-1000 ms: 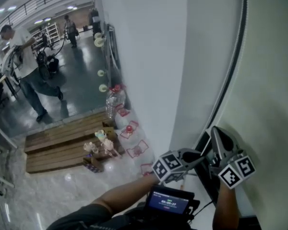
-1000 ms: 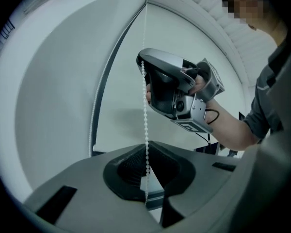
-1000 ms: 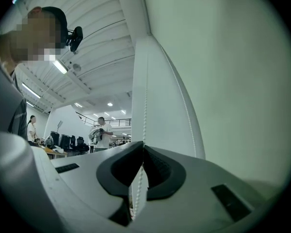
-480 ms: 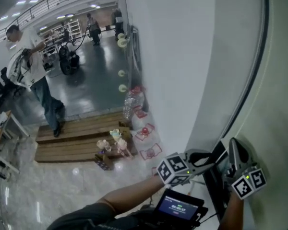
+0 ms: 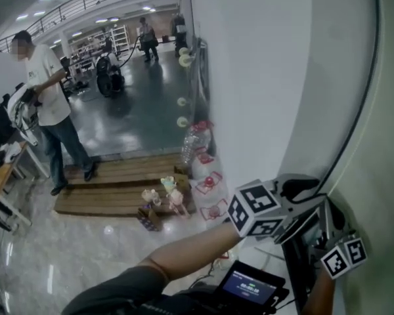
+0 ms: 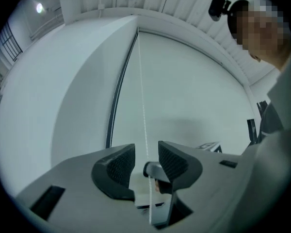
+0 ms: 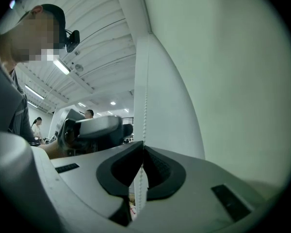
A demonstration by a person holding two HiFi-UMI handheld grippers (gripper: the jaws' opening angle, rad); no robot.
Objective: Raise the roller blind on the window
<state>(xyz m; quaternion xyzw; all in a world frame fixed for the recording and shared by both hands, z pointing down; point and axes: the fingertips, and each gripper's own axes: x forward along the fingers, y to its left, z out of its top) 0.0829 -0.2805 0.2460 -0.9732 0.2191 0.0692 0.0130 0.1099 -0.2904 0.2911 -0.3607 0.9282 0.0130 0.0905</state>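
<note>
- chain [image 7: 145,106]: thin, light, limp; beads give some grip. Hangs down the blind [image 6: 194,91] near its edge, beside the frame [image 6: 117,91].
- R gripper [image 7: 143,161]: jaws pinched on chain, low down.
- L gripper [image 6: 146,154]: jaws just spread wide; chain runs free btwn pads.
- Prob. best hold: high up, square on, pull straight down. May slip btwn beads.

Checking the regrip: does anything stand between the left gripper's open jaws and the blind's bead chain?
Nothing visible does. The bead chain hangs in the gap of the just-opened left gripper, clear of both pads; the right gripper is shut on it.
</note>
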